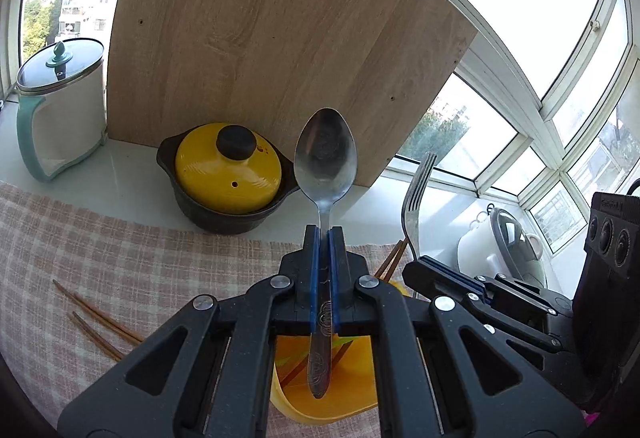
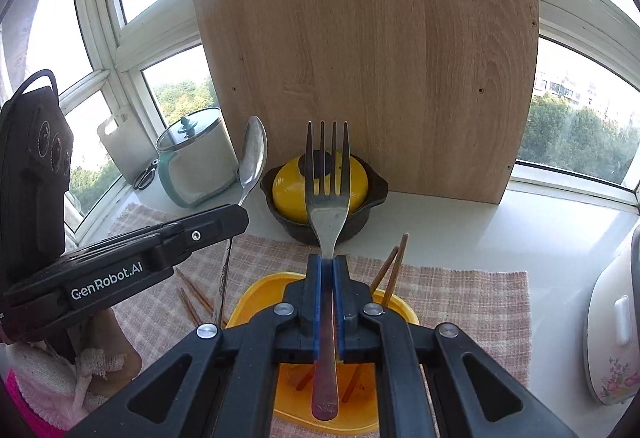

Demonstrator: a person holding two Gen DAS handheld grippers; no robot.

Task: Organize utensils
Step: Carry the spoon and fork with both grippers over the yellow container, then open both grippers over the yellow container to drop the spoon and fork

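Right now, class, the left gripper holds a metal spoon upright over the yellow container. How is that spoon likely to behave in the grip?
The spoon looks like stiff metal, so it probably won't bend. Its smooth handle, pinched low between the left gripper's narrow pads, might slip or pivot. The bowl stands high above the grip, so it may tip sideways if jolted.

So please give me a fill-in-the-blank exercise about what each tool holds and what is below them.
1. The left tool is shut on a ____.
2. The right tool is shut on a ____.
3. The clay pot by the wooden board has a ____ lid.
4. Two chopsticks stand in the ____ container below the tools.

Missing words: spoon; fork; yellow; orange
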